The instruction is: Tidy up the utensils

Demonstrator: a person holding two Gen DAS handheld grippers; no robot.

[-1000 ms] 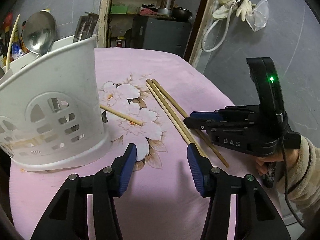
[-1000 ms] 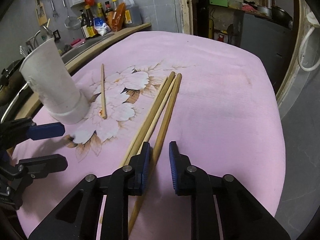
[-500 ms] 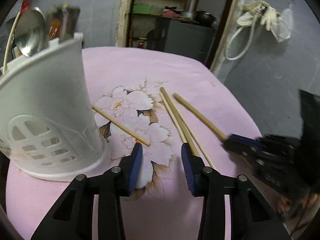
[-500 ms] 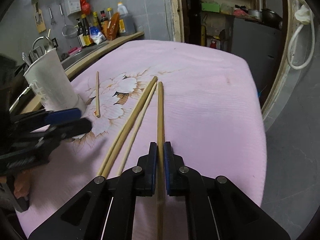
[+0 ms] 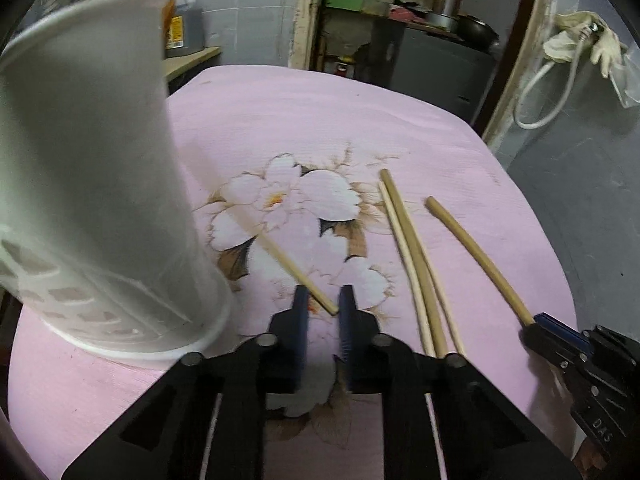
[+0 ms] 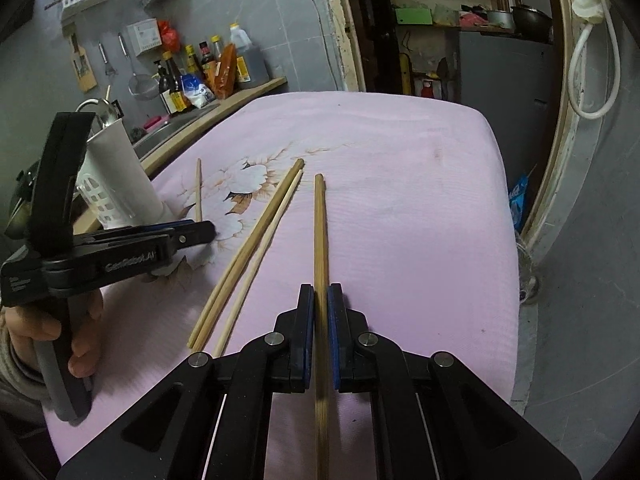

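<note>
On the pink flowered cloth (image 5: 320, 128) a thin chopstick (image 5: 280, 252) lies slantwise, its near end between the jaws of my left gripper (image 5: 323, 308). Those jaws are closing with a narrow gap still showing around the stick. The tall white utensil holder (image 5: 92, 200) stands just left of it. My right gripper (image 6: 321, 304) is shut on a thicker brown chopstick (image 6: 320, 232) that points away from me; the left wrist view shows this gripper (image 5: 536, 324) at lower right. Three more chopsticks (image 6: 256, 248) lie side by side between the two grippers.
A counter with bottles (image 6: 200, 76) runs behind the holder (image 6: 120, 176). The table's right edge (image 6: 508, 240) drops beside a doorframe and a hanging white hose (image 6: 596, 80). A person's hand (image 6: 80, 340) grips the left tool's handle.
The left gripper moved up to the lone thin chopstick while its jaws narrowed. The right gripper shut on the thick chopstick and swung it apart from the other three.
</note>
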